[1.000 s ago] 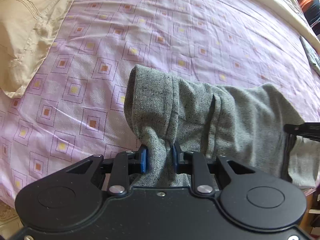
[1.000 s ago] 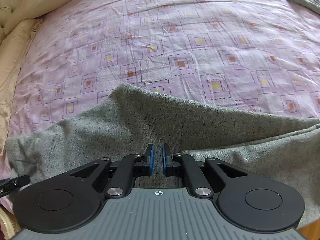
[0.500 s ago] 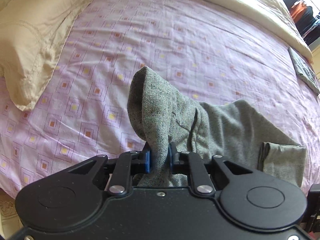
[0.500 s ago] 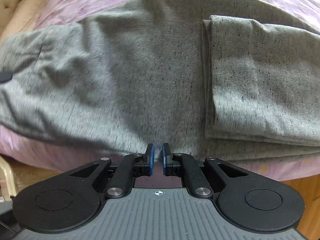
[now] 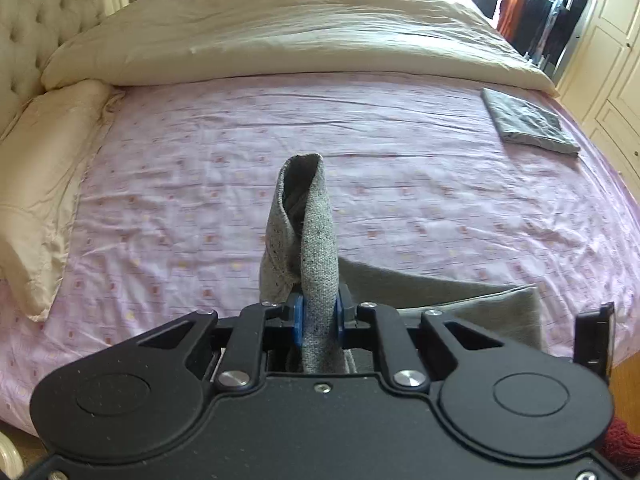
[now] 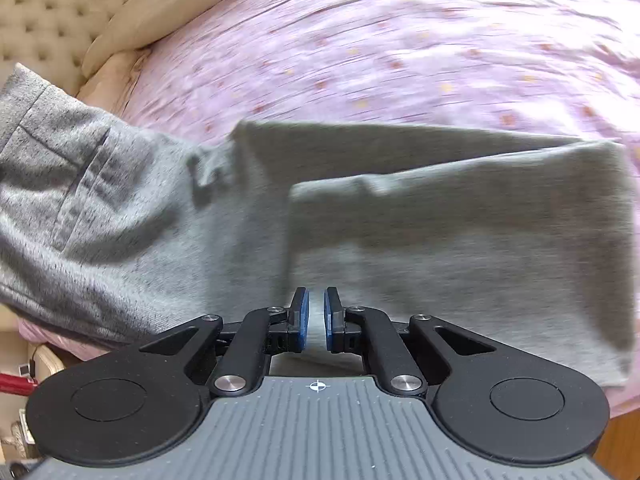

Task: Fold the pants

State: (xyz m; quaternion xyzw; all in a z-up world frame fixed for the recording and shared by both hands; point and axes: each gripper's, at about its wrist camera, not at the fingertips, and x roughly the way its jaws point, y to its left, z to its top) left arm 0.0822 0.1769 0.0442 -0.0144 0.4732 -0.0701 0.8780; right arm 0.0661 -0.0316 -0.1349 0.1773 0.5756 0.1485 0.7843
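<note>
Pants [image 5: 316, 256] pinched in left gripper [image 5: 318, 318] — jaws just closing on them; right gripper [image 6: 316, 318] — jaws narrow, empty.

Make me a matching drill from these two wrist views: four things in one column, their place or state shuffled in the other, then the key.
1. left gripper
2. right gripper
3. cream pillow
4. folded dark cloth

A. at the bed's far right edge
B. jaws nearly together, nothing between them
C. by the tufted headboard
D. clamped on a raised fold of the grey pants

Pairs: 1-D, 2-B, 3-C, 4-A
</note>
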